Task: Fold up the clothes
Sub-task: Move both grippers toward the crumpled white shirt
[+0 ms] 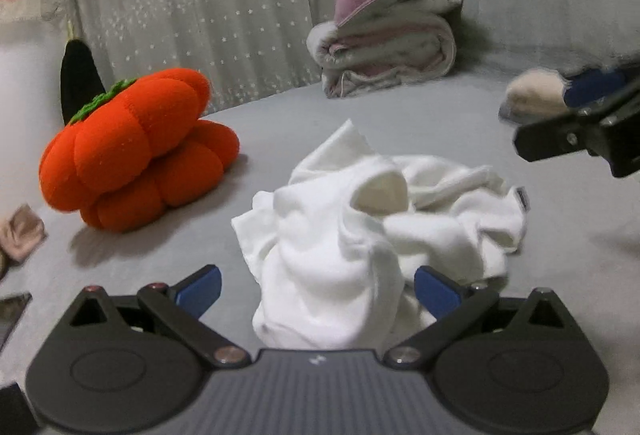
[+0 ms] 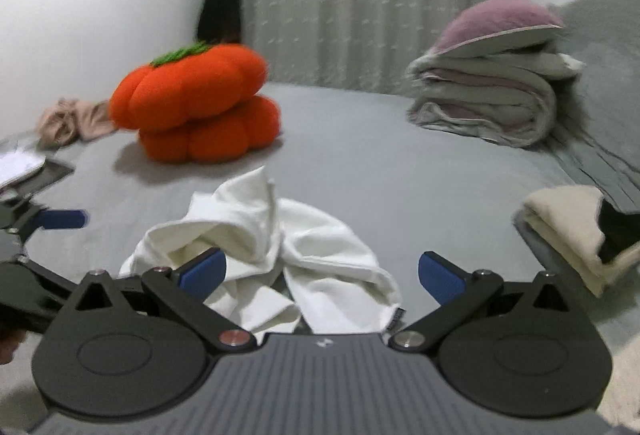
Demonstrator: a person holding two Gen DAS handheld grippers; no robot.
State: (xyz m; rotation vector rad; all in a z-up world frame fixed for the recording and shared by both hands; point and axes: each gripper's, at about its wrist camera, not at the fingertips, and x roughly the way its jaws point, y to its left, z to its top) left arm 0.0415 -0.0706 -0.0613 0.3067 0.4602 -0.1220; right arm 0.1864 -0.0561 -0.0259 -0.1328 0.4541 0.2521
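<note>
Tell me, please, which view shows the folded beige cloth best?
The right wrist view: the beige cloth lies whole at the right. In the left wrist view only its end shows, behind the right gripper.

Grey bedsheet (image 2: 360,163) clear centre — pumpkin cushion (image 2: 196,103) blocks left.

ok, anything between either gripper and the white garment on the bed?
Nothing visible. The crumpled white garment lies directly ahead of the open left gripper and the open right gripper, reaching in between their fingers. The orange pumpkin plush and the folded blanket stack sit farther back, off the approach.
</note>
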